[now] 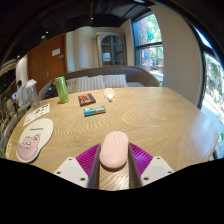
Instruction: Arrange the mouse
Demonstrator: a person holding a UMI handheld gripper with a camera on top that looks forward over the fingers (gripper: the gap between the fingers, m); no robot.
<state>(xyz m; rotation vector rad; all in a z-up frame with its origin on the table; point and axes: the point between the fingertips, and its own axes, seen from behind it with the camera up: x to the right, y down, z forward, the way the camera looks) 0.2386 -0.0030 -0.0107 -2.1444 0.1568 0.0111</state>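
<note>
Pale pink oval mouse sits pinched in my gripper, over the round wooden table. I judge carrying underway; next, swing left to the white mousepad.

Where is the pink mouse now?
The pink mouse sits between the fingers of the hand-held gripper, over the wooden table, right of the mouse pad.
</note>
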